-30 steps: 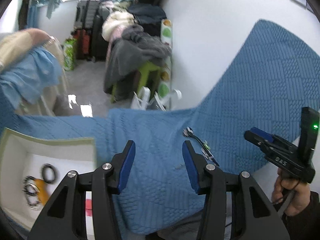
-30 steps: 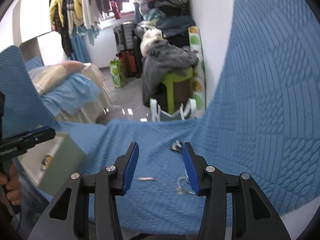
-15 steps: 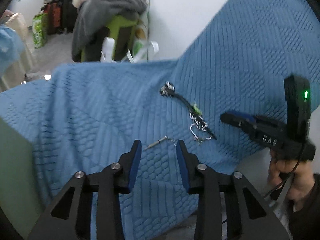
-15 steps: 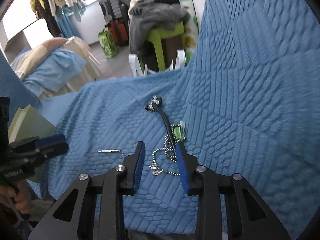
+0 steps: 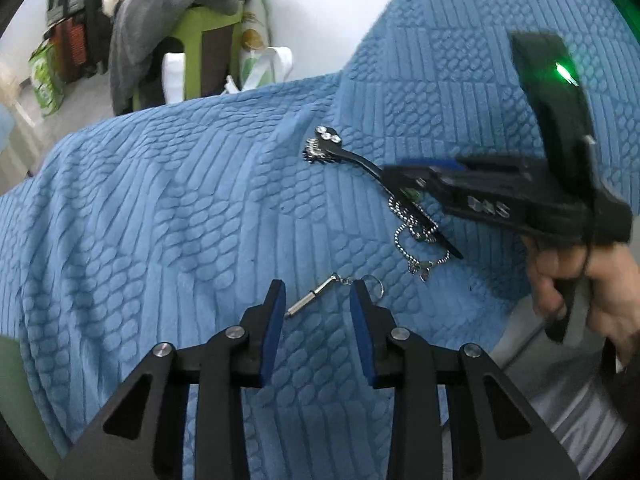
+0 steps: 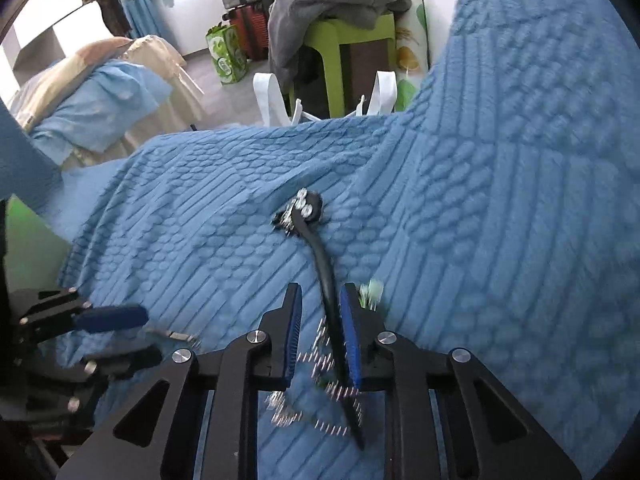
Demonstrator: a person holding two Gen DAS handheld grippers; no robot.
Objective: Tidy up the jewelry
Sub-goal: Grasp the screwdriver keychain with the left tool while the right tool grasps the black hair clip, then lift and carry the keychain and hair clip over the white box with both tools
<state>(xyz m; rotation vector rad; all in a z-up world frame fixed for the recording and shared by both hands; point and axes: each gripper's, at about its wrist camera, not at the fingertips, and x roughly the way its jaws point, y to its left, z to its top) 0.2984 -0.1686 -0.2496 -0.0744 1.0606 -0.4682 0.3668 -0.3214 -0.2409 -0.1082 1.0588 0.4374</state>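
On the blue blanket [image 5: 168, 208], two pickups are judged in hand. The left gripper [image 5: 318, 300], jaws partly open, is set astride a small metal charm [image 5: 310, 300]. The right gripper [image 6: 320, 320], jaws narrowed but not seen closed, straddles a black strap [image 6: 324, 276] tangled with a bead chain [image 5: 416, 236]. Closing is called for next. No container is identified with certainty.

1. The left gripper [image 5: 318, 294] has matte black angular finger arms with blue pads [image 5: 276, 320] on the inner faces and silver round screws [image 5: 234, 333] at the joints.
2. The right gripper [image 6: 320, 300] matches it: black arms, blue pads, silver screws.
3. At 3 o'clock in the left view, the bare-skinned right hand [image 5: 580, 280] appears beneath a black housing with a green light [image 5: 564, 70].
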